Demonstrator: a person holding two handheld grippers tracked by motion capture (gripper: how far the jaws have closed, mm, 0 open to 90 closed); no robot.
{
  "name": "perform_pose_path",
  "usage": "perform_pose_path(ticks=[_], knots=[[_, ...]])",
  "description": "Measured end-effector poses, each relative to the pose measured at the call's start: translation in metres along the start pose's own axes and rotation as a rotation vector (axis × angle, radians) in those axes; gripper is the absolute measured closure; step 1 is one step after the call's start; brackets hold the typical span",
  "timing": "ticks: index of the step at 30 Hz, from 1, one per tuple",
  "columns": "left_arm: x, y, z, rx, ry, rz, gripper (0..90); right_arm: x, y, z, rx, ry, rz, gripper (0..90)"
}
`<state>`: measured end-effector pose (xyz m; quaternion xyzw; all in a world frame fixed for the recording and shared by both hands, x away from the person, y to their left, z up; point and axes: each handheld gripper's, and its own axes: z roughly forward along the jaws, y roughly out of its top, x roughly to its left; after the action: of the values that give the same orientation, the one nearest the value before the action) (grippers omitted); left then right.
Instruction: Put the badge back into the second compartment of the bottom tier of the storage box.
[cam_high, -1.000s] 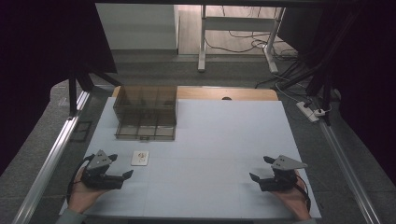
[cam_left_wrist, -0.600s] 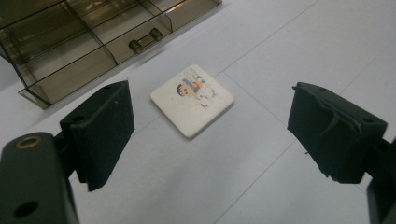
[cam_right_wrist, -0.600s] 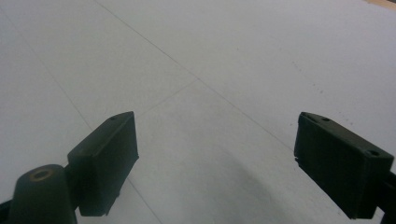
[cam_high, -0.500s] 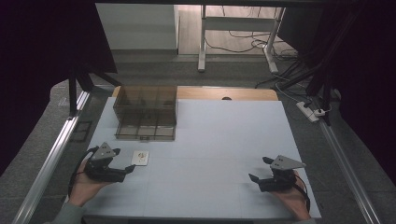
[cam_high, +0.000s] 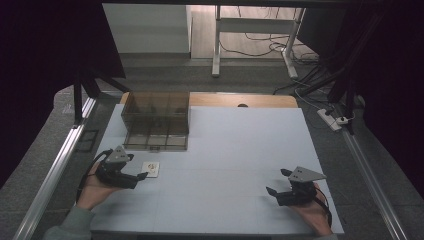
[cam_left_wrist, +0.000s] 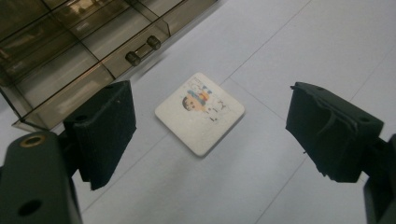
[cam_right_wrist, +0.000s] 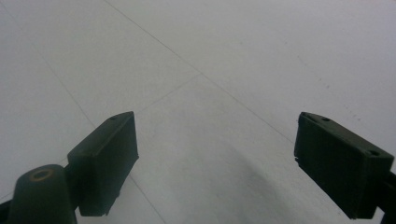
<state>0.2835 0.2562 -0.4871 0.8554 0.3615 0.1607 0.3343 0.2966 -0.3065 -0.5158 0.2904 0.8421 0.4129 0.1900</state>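
My left tongs (cam_left_wrist: 205, 135) gape wide over the square printed coaster (cam_left_wrist: 200, 113), not touching it; right tongs (cam_right_wrist: 215, 158) gape above bare tabletop (cam_right_wrist: 243, 56).

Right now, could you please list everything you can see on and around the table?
tile: one, white square with a colourful picture, flat on the table just ahead of the left gripper's open jaws
box: one, clear smoky brown with compartments, far left of the table, behind the tile
table: one, pale grey-white top, a wooden strip at its far edge
frame: one, white metal legs, on the floor beyond the table
power strip: one, white, on the floor right of the table
cables: several, black, on the floor at far right
left gripper: one, black, open, near left
right gripper: one, black, open, near right
hands: two, at the near edge
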Motion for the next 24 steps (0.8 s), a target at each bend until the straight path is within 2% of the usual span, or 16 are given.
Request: perform_pose_path(ticks=[4,10,16,24], knots=[[0.006,0.003,0.002,0.010,-0.031,0.016,16.3,0.000,0.000,0.001,0.007,0.001,0.002,13.7],[0.010,0.007,0.006,0.020,-0.043,0.055,17.4,0.000,0.000,0.001,0.013,0.003,0.000,13.7],[0.015,0.010,0.009,0.020,-0.052,0.069,17.4,0.001,-0.001,0.002,0.014,0.008,0.000,13.7],[0.022,0.011,0.017,0.045,-0.106,0.080,16.7,0.002,-0.001,0.004,0.018,0.013,0.000,13.7]])
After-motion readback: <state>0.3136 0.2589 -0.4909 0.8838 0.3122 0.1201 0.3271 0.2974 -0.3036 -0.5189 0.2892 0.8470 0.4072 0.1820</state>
